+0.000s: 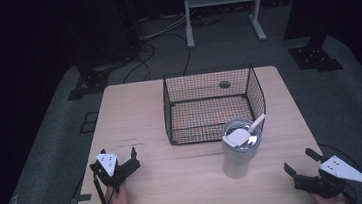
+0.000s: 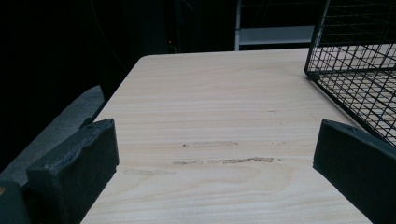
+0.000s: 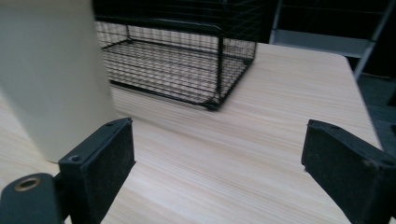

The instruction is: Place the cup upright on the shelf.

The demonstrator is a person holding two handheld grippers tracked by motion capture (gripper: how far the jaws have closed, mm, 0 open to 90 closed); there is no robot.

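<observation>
A white tumbler [image 1: 238, 158] with a clear lid and a white straw [image 1: 257, 122] stands upright on the wooden table [image 1: 159, 109], just in front of a black wire basket [image 1: 209, 107]. My left gripper [image 1: 124, 160] rests open near the table's front left, with nothing between its jaws. My right gripper [image 1: 300, 163] is open at the front right corner, to the right of the tumbler. In the right gripper view the tumbler's pale wall [image 3: 51, 79] rises at the left, beyond the left jaw, and the basket [image 3: 177, 60] lies behind it.
The basket [image 2: 359, 79] holds nothing I can see and its corner sits at the right in the left gripper view. Faint scuff marks [image 2: 224, 159] streak the table ahead of the left gripper. A white metal frame [image 1: 222, 7] and cables lie on the floor beyond the table.
</observation>
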